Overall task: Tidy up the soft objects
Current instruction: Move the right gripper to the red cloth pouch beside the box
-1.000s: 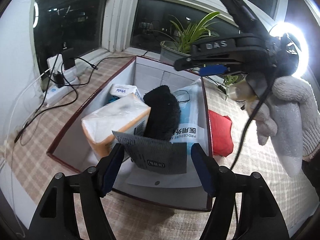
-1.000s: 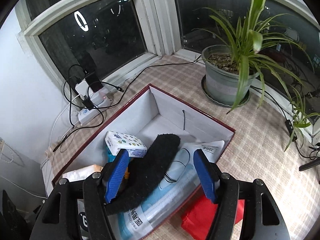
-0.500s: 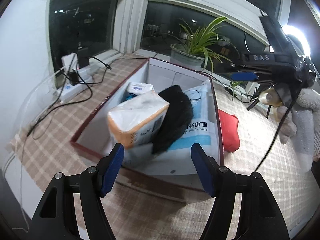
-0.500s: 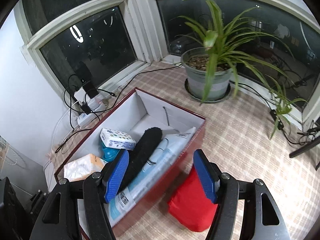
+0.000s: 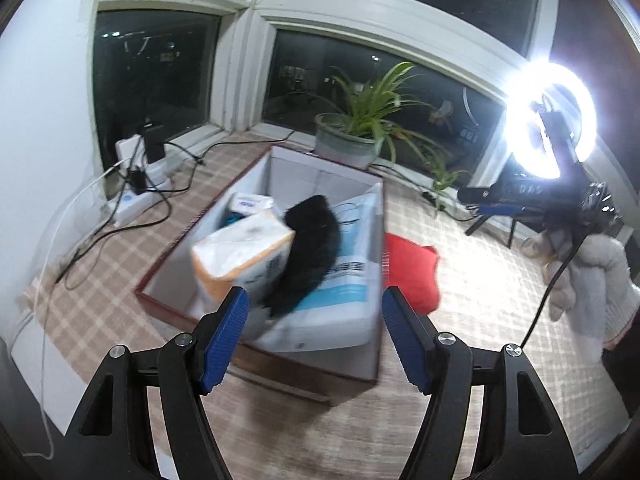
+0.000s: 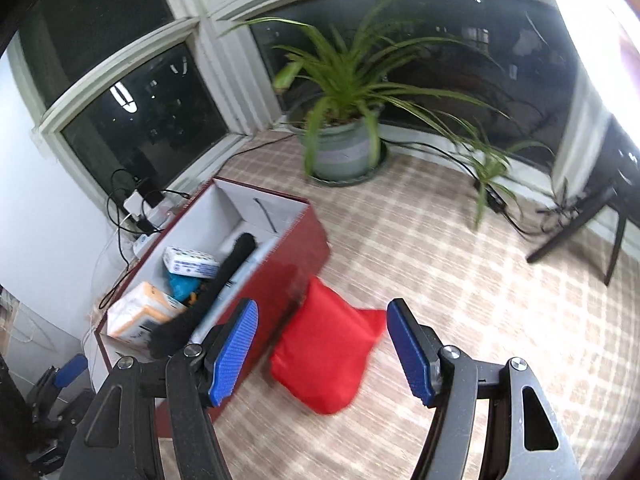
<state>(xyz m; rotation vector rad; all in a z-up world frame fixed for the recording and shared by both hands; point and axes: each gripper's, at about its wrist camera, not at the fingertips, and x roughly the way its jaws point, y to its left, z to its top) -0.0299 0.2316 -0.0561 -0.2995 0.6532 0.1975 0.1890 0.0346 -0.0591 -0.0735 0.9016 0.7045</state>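
A dark red box with white inner walls holds an orange-and-white tissue pack, a black fuzzy item, a blue-and-white mask pack and a small wipes pack. A red cushion lies on the checked cloth just right of the box, also in the left wrist view. My left gripper is open and empty, above the box's near end. My right gripper is open and empty, above the red cushion.
A potted spider plant stands by the window behind the box. A power strip with cables lies at the left. A bright ring light on a stand is at the right. A dark tripod leg stands at the far right.
Both grippers have pulled back and up from the box. The grey sheet once between the left fingers is gone from view. The right gripper has swung right, over the red cushion.
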